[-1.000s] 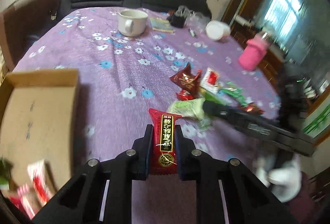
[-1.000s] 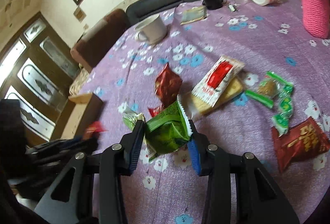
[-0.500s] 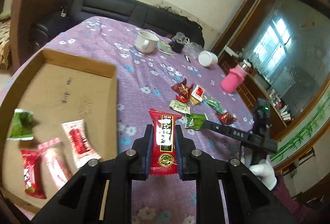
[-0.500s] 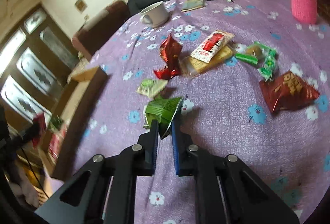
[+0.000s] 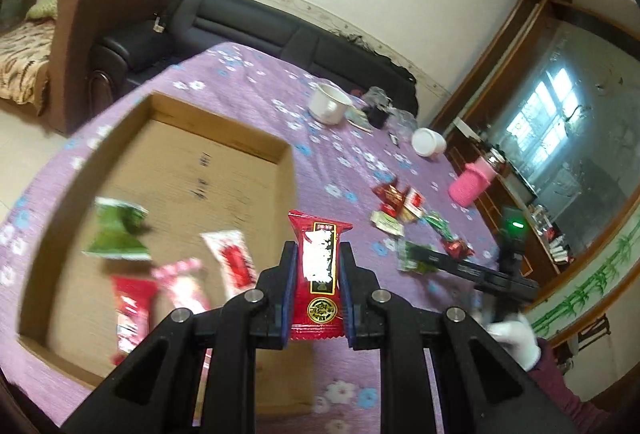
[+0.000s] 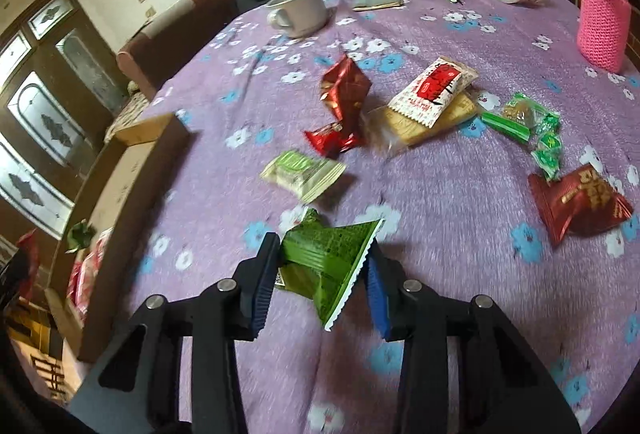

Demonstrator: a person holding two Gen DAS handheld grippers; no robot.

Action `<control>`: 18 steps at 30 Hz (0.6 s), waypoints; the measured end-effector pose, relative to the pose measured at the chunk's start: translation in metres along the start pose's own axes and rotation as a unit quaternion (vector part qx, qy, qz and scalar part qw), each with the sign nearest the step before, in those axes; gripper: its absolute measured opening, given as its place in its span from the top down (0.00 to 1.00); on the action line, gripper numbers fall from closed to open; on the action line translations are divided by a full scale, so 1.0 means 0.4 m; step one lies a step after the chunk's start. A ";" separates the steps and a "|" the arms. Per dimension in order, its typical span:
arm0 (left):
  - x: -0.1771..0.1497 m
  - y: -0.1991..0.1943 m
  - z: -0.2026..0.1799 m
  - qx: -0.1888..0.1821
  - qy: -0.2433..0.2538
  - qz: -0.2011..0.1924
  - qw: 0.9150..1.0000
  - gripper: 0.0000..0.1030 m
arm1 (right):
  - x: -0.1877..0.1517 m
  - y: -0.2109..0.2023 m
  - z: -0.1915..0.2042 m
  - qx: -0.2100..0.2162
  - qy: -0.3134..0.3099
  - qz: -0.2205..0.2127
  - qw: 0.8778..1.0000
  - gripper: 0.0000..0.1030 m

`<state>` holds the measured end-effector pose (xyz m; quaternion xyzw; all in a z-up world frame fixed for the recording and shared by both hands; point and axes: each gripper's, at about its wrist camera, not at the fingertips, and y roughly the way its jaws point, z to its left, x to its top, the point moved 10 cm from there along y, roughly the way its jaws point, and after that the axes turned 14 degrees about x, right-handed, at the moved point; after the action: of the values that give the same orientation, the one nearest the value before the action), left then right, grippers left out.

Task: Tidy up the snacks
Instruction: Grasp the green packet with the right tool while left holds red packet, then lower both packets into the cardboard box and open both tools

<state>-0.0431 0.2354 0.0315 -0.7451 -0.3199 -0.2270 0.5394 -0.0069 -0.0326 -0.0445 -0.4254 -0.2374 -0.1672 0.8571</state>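
two snacks held: my left hand-held gripper [image 5: 316,292] pinches a red snack pack [image 5: 319,274] upright, the cardboard box [image 5: 168,170] just ahead-left of it. my right hand-held gripper [image 6: 320,280] has jaws fairly wide, touching a green snack pack [image 6: 332,260] above the table [image 6: 440,194], loose snacks beyond.

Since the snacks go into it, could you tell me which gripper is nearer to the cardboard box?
Left. The left gripper hangs by the cardboard box edge; the right gripper is off among the loose snacks.
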 end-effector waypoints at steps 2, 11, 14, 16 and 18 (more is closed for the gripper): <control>0.022 0.007 0.034 0.016 -0.001 -0.002 1.000 0.83 | 0.011 -0.023 0.025 0.014 -0.003 -0.008 1.000 0.59; 0.079 0.114 0.171 0.065 -0.039 0.036 0.996 0.83 | 0.087 0.022 0.301 0.081 -0.092 0.010 0.992 0.59; 0.081 0.147 0.199 0.073 -0.052 0.048 0.995 0.83 | 0.086 0.082 0.386 0.096 -0.119 0.029 0.988 0.59; 0.080 0.166 0.208 0.073 -0.056 0.055 0.994 0.83 | 0.078 0.140 0.441 0.104 -0.137 0.043 0.984 0.59; 0.074 0.181 0.214 0.071 -0.060 0.061 0.994 0.83 | 0.063 0.199 0.481 0.107 -0.149 0.058 0.981 0.58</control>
<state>0.0291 0.3081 -0.0228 -0.7353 -0.3204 -0.1254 0.5839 0.0019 0.1674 0.0186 -0.3646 -0.3540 -0.0256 0.8609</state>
